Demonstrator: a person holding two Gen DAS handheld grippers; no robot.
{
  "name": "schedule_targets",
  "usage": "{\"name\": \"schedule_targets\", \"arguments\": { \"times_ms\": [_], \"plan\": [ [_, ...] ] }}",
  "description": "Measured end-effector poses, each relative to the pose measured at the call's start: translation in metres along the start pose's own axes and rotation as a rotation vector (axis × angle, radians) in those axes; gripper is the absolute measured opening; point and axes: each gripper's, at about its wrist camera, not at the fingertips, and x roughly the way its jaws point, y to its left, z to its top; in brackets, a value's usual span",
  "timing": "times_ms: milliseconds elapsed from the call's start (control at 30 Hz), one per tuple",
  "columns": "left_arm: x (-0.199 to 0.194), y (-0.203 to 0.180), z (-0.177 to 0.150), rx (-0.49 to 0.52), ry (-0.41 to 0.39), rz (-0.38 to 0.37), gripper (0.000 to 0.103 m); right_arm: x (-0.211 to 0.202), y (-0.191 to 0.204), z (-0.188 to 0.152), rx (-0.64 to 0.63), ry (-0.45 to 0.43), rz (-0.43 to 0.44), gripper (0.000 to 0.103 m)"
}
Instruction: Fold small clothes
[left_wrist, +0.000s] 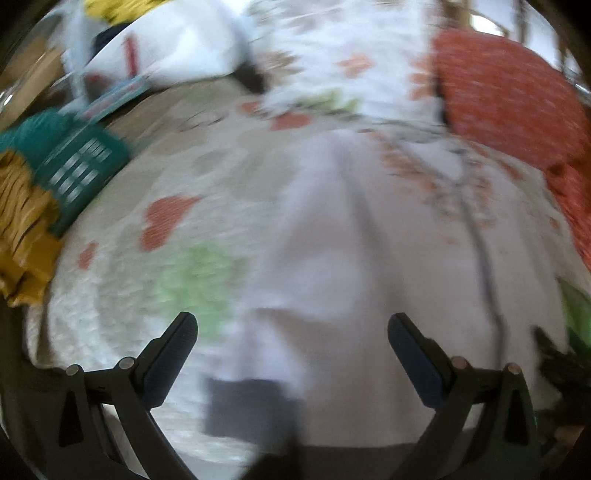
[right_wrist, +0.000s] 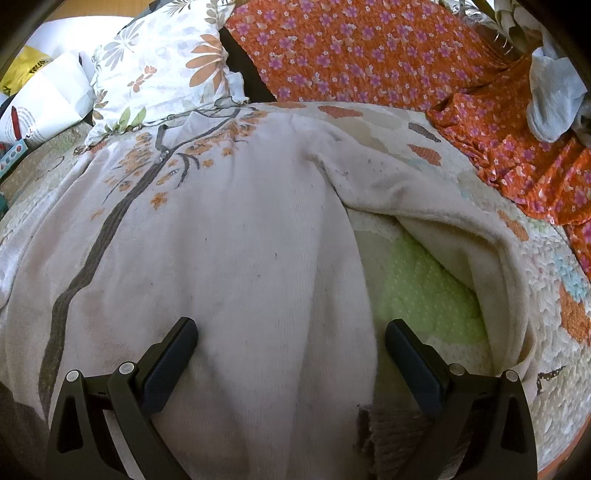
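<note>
Dark ribbed cuff (right_wrist: 391, 432) nearest the lens, bottom centre-right of the right wrist view, just inside the right gripper (right_wrist: 291, 332). Jaws spread wide, holding nothing.

White zip-up top (right_wrist: 236, 251) with orange tree print spread over the patterned quilt (right_wrist: 554, 332), filling the middle of the frame. Dark zipper (right_wrist: 92, 251) running from upper centre-left down to lower left. Sleeve (right_wrist: 424, 206) folded across at right, green quilt patch showing beneath.

Left gripper (left_wrist: 291, 332) also released, empty, over the same top (left_wrist: 332, 277); view heavily motion-blurred, a dark cuff-like patch (left_wrist: 243, 410) at bottom centre.

Orange floral cloth (right_wrist: 369, 48) along top and right, floral pillow (right_wrist: 166, 70) upper left, pale sock (right_wrist: 554, 99) far right.

Risks, judged:
- Pinching quilt together with the knit: same pale tone, soft layers.
- Grabbing one layer only, so the fold drags skewed.
- Loose sleeve slipping out and undoing the fold.
- Left side moving fast: misplaced grasp likely.
</note>
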Motion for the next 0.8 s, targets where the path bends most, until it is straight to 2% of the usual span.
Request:
{"name": "schedule_targets", "arguments": {
  "times_ms": [100,167,233,267,300,367,400,433,500,533,600,633,700,800],
  "plan": [
    [0.020,0.039,-0.004,-0.071,0.063,0.023,0.103,0.001,0.000,-0.001,0.011,-0.011,0.009,0.103],
    [0.037,0.054,-0.011,-0.101,0.121,-0.024,0.099,0.001,0.001,-0.002,0.013,-0.017,0.008,0.103],
    [0.049,0.053,-0.017,-0.088,0.177,-0.067,0.070,0.001,0.002,-0.003,0.013,-0.018,0.006,0.103],
    [0.053,0.048,-0.020,-0.071,0.193,-0.053,0.066,0.001,0.002,-0.003,0.013,-0.019,0.004,0.103],
    [0.048,0.041,-0.021,-0.027,0.167,-0.012,0.058,0.001,0.003,-0.003,0.012,-0.020,0.003,0.103],
    [0.044,0.036,-0.017,0.020,0.151,0.005,0.016,0.001,0.003,-0.003,0.013,-0.016,0.006,0.103],
    [0.043,0.039,-0.013,0.010,0.157,0.001,0.008,0.001,0.003,-0.003,0.014,-0.015,0.007,0.103],
    [0.042,0.048,-0.005,-0.029,0.158,0.003,0.007,0.001,0.003,-0.003,0.014,-0.015,0.008,0.103],
    [0.035,0.073,0.008,-0.090,0.094,0.090,0.007,0.001,0.003,-0.003,0.015,-0.014,0.007,0.103],
    [0.034,0.086,0.017,-0.115,0.073,0.170,0.007,0.001,0.003,-0.003,0.015,-0.015,0.007,0.103],
    [0.033,0.107,0.029,-0.169,0.065,0.280,0.007,0.001,0.003,-0.003,0.014,-0.017,0.007,0.103],
    [0.033,0.120,0.034,-0.207,0.071,0.303,0.009,0.002,0.003,-0.003,0.016,-0.014,0.009,0.103],
    [0.032,0.133,0.037,-0.257,0.084,0.295,0.013,0.002,0.003,-0.002,0.015,-0.016,0.007,0.103],
    [0.018,0.127,0.030,-0.288,0.082,0.260,0.034,0.002,0.003,-0.002,0.018,-0.013,0.009,0.103]
  ]
}}
